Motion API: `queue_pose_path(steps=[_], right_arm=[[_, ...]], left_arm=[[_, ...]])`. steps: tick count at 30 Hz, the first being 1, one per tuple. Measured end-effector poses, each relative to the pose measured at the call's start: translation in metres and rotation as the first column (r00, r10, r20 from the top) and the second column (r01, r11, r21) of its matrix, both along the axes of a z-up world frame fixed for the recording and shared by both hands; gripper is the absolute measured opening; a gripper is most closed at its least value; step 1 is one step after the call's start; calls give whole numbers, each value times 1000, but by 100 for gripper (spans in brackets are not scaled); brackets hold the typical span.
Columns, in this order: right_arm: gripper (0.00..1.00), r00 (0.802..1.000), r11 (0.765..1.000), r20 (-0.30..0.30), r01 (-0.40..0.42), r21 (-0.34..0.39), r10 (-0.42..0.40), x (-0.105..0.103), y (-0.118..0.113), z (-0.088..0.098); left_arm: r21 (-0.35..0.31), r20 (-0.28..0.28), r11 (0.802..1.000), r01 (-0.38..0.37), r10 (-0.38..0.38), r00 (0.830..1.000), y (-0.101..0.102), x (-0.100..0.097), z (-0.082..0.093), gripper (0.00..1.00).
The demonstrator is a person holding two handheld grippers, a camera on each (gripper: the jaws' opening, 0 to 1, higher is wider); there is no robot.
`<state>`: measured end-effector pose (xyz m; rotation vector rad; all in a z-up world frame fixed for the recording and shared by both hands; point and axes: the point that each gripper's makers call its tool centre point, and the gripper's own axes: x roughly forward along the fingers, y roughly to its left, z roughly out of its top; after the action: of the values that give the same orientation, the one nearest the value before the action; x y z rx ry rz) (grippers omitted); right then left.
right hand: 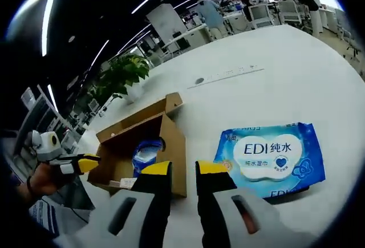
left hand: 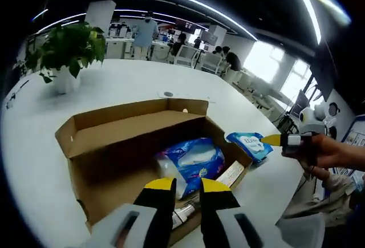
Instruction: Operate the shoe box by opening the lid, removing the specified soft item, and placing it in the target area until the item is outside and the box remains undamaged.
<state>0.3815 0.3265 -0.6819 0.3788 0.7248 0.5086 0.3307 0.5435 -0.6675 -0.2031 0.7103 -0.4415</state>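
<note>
Shoe box [left hand: 114, 145] open, one blue pack [left hand: 191, 162] inside; one wipes pack [right hand: 271, 159] on table [right hand: 274, 88]

In the left gripper view, the left gripper [left hand: 186, 186] rose from the bottom centre, its yellow-tipped jaws a narrow gap apart and holding nothing, above the near edge of an open cardboard box [left hand: 114, 145]. Inside the box lay a blue and white soft pack [left hand: 191, 162]. A blue wipes packet [left hand: 249, 144] lay on the white table [left hand: 125, 82] just right of the box. At the right edge, a hand [left hand: 336, 152] held the other gripper [left hand: 288, 140], pointing toward that packet. A potted plant [left hand: 67, 51] stood at upper left.
</note>
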Motion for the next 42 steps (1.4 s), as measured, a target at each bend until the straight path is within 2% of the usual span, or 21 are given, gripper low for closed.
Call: queue_pose_path(steps=[6, 13, 20, 26, 31, 37, 39, 40, 41, 42], right_arm=[[15, 998, 998, -1, -57, -3, 57, -2, 28, -1], [15, 994, 994, -5, -110, -23, 110, -4, 47, -4], [16, 986, 985, -9, -165, -49, 165, -7, 61, -5], [17, 974, 971, -7, -228, -74, 228, 1, 77, -5], [22, 933, 920, -20, -359, -158, 360, 2, 92, -9], [29, 864, 827, -22, -489, -278, 504, 0, 106, -13], [33, 824, 767, -34, -541, -345, 565, -4, 111, -14], [34, 792, 721, -39, -573, -390, 609, -6, 114, -14], [37, 769, 687, -41, -592, -420, 638, -6, 117, -14], [38, 737, 643, -46, -616, -456, 674, -3, 119, -14]], left_arm=[[-9, -3, 1000, -30, 30, 1000, 19, -10, -5, 16], [-20, 4, 998, -58, 58, 998, 31, -17, -7, 16], [-10, 14, 997, -70, 70, 997, 37, -19, -8, 16], [-10, 26, 997, -74, 74, 997, 39, -26, -7, 16], [-15, 22, 998, -66, 66, 998, 37, -33, -8, 16], [-27, 21, 996, -84, 85, 996, 42, -37, -7, 16], [-28, 20, 996, -87, 88, 996, 43, -37, -7, 16], [-28, 20, 996, -89, 89, 996, 43, -38, -7, 16], [-29, 18, 995, -91, 92, 996, 44, -39, -8, 16], [-30, 18, 995, -92, 93, 996, 45, -39, -8, 16]])
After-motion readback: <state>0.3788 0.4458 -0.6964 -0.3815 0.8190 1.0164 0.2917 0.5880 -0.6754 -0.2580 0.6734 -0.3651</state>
